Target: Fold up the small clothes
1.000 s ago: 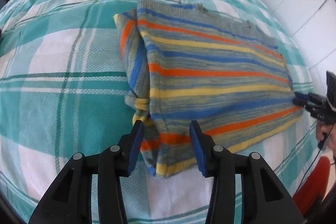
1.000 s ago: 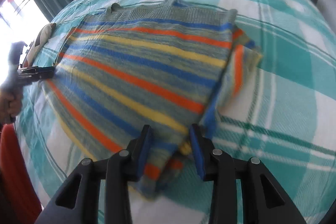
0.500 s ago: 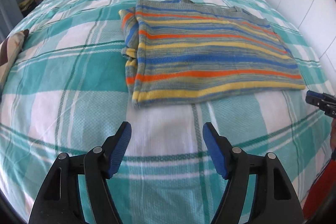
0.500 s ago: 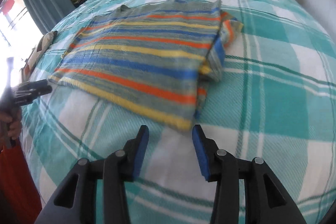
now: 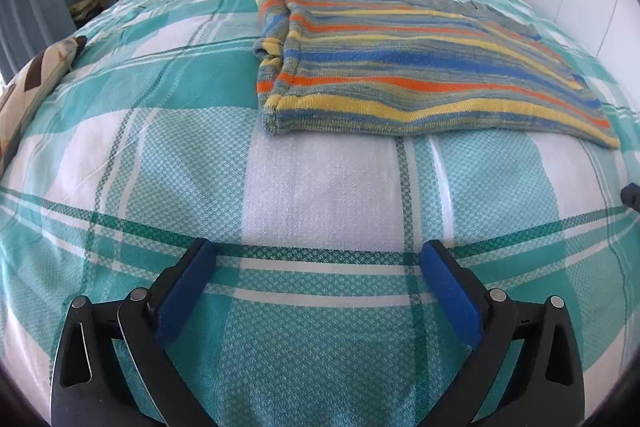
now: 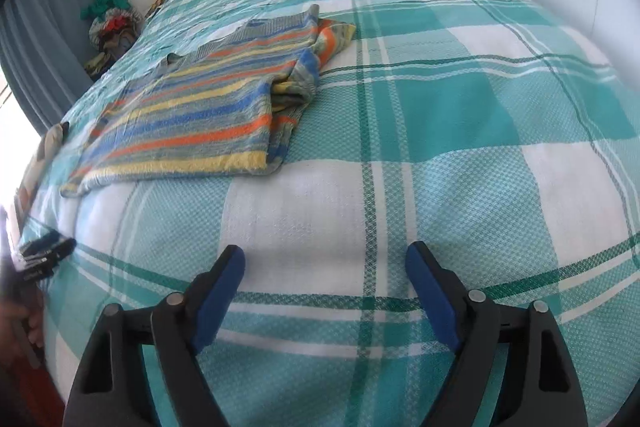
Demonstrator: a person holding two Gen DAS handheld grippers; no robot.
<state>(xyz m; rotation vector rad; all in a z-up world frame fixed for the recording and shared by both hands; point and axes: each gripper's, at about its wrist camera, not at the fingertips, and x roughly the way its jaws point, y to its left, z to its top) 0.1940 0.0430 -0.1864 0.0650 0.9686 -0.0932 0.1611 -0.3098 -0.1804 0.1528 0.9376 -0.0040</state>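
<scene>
My left gripper (image 5: 316, 283) and right gripper (image 6: 326, 287) are both spreading wider, nothing between them. The striped blue, orange and yellow knit sweater (image 5: 420, 67), upper right on the teal checked bedspread (image 5: 160, 131), looks soft, light and floppy; I'd pinch its near hem corners.

We see a sweater (image 5: 420, 67) striped in blue, orange and yellow on grey-green knit, with a grey neckband, lying on a bedspread (image 5: 320, 195) checked in teal, pale aqua and white with thin dark green lines. Our left gripper (image 5: 316, 287) and right gripper (image 6: 326, 291) are black with blue pads, and a curtain (image 6: 36, 39) is grey-blue
</scene>
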